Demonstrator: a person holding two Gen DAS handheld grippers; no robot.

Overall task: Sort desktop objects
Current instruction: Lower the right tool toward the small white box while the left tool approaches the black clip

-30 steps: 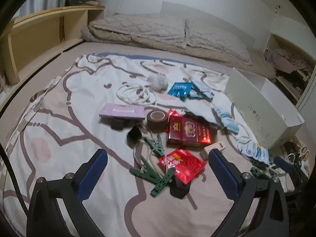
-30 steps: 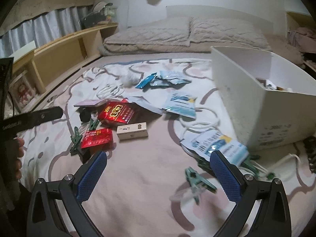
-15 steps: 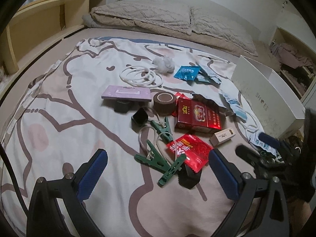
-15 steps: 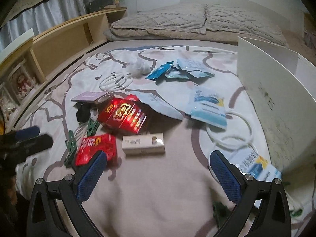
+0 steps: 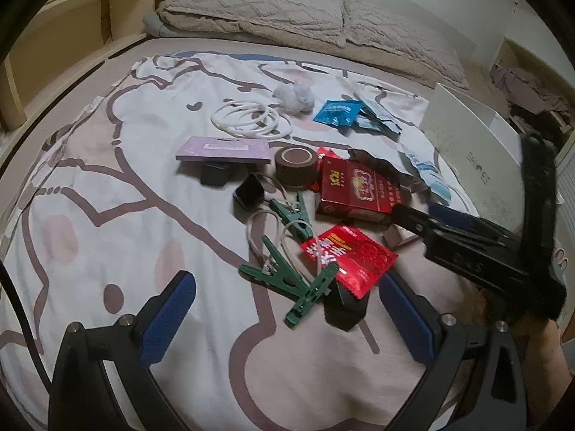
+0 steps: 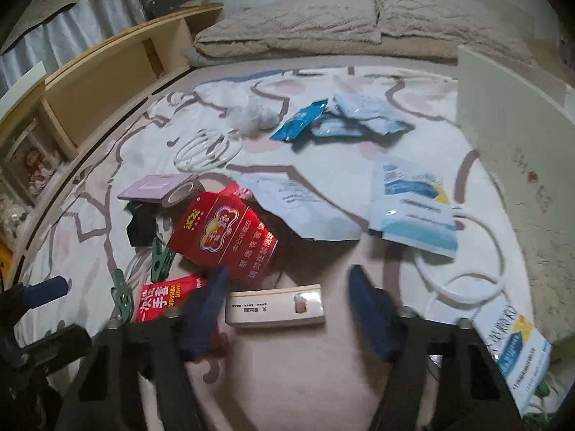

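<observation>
A: Nearest the right gripper [image 6: 287, 298] lies the small white box [image 6: 276, 307], flat on the bedspread [image 5: 107, 215], long side across the view. The jaws have just been closing, with the box between them. The left pad sits at the box's left end (blurred, so I cannot tell if it touches), and the right pad stands clear of the right end. So not pinched yet.

B: How would it handle?

A: My guess is a light cardboard carton, stiff enough along its length but easy to crush if squeezed hard. Taking it end to end looks workable; across the narrow sides would be steadier. It is pale with a cream top edge, fine print and a small picture near the right end.

B: And the left gripper [image 5: 287, 316]?

A: Spread wide over the bedspread, gripping nothing. Just beyond its fingers lie the green clothes pegs [image 5: 287, 280] and a red sachet [image 5: 348, 255] marked as disposable gloves.

B: Further out?

A: The red cigarette carton [image 6: 222, 230] lies just beyond the white box, with a brown tape roll [image 5: 296, 167] and a lilac card [image 5: 222, 149] to its left. Farther still are white rings [image 5: 251, 122] and blue packets [image 6: 302, 122]. The white storage box [image 6: 514, 143] stands along the right side (likely where sorted things go), with pillows [image 6: 359, 18] at the far end.
</observation>
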